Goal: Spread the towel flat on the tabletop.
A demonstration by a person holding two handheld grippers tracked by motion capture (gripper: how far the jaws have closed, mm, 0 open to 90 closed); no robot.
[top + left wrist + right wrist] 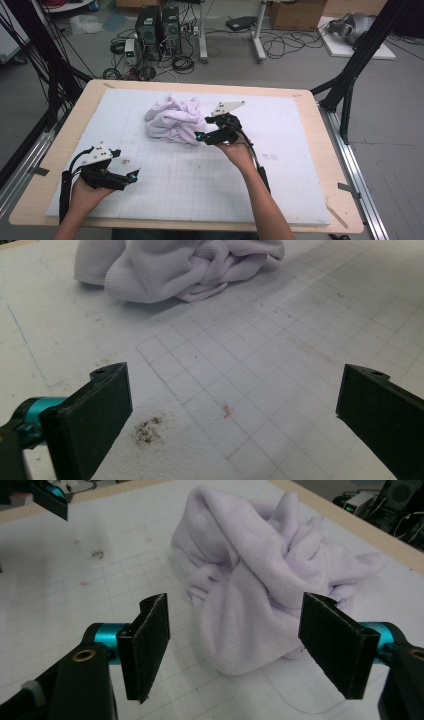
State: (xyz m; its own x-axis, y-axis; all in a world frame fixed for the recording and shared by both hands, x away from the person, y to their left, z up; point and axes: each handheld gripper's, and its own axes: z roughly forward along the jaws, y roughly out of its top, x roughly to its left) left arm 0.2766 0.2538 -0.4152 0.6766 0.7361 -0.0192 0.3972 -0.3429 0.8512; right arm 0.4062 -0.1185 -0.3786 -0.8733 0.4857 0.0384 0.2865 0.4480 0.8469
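Observation:
A crumpled pale lilac cloth (172, 120) lies in a heap on the white gridded mat (200, 175), toward the far middle. My right gripper (202, 135) is at the cloth's near right edge, pointing left into it. In the right gripper view its jaws (235, 630) stand open on either side of a hanging fold of the cloth (260, 565), with gaps between pads and fabric. My left gripper (131, 176) rests low at the mat's near left, apart from the cloth. In the left gripper view it (235, 390) is open over bare mat, with the cloth (175, 265) farther ahead.
The mat covers a wooden table (330, 165) with rounded corners. A dark crumb smudge (147, 430) and a small orange speck (227, 411) mark the mat by the left gripper. Black frame posts (360, 55) flank the table; computers (159, 27) and cables sit on the floor beyond.

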